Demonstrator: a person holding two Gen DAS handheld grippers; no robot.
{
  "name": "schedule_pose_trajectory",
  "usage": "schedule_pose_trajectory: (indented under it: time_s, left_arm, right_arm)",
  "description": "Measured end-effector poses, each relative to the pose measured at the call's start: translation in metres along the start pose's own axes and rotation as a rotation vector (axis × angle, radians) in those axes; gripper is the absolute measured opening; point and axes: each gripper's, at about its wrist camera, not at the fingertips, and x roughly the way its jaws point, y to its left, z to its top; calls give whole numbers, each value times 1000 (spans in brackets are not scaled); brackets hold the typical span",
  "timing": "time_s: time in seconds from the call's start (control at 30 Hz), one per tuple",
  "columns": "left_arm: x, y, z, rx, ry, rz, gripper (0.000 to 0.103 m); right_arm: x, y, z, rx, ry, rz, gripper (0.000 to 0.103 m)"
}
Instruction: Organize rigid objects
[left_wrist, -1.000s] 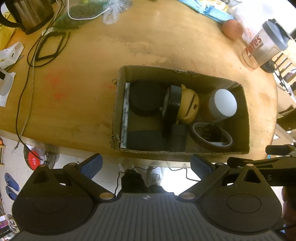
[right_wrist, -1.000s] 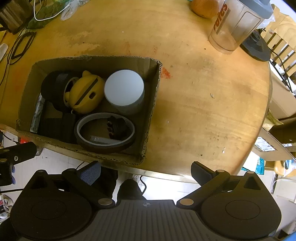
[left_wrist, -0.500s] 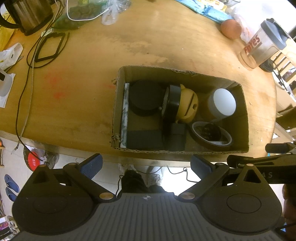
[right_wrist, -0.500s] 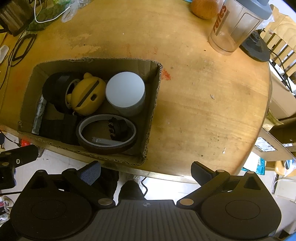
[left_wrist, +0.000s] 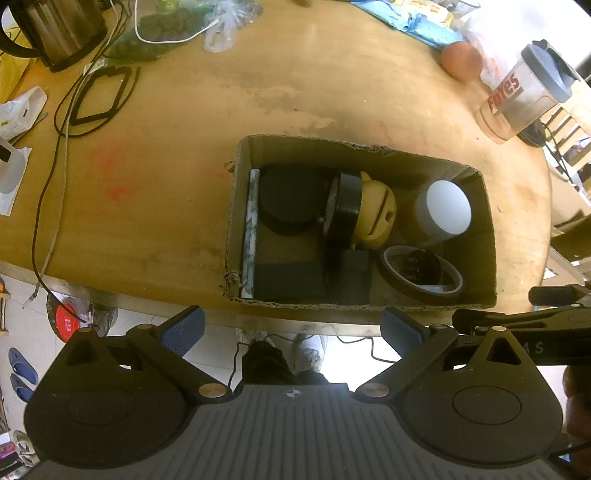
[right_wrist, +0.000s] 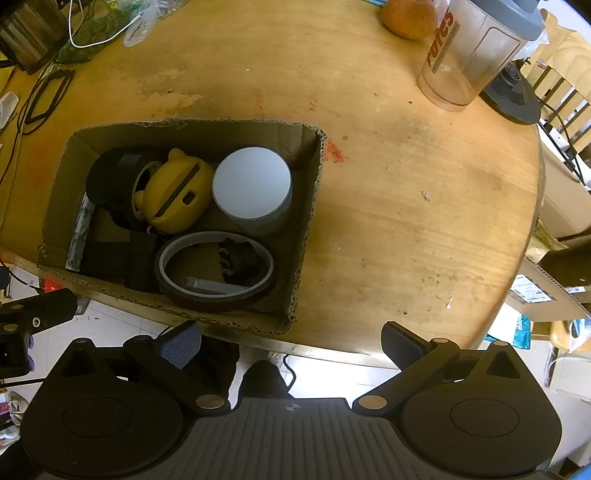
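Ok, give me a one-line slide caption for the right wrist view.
Open right tool hovers off the table edge, facing a cardboard box packed with a yellow bear, white cylinder and tape ring.

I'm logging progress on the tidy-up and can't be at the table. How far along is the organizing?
Mostly done, by the look of it: the cardboard box already holds the yellow bear-shaped case, white-topped cylinder, tape ring and several black pieces. Nothing is in hand: the left gripper and right gripper are both open and empty, short of the table edge. What may be left is unclear; the shaker bottle stands outside.
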Motion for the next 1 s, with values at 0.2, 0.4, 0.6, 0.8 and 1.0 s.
schedule_pose_trajectory:
  time_s: [0.2,0.4,0.6,0.8,1.0]
  left_arm:
    - [0,0,1,0,-1,0,103]
    - [0,0,1,3,0,-1,103]
    - [2,-1,4,6,1,-3,103]
    - [3,-2,5,7,3,-3,103]
    - [4,-2,5,13,6,-3,103]
  right_arm:
    - [1,0,2,3,-1,0,103]
    - [0,-1,3,6,0,5,103]
    - [1,-2,3,6,1,6,103]
    - [2,-2,3,10,6,6,103]
    - [3,-3,3,14,8,6,103]
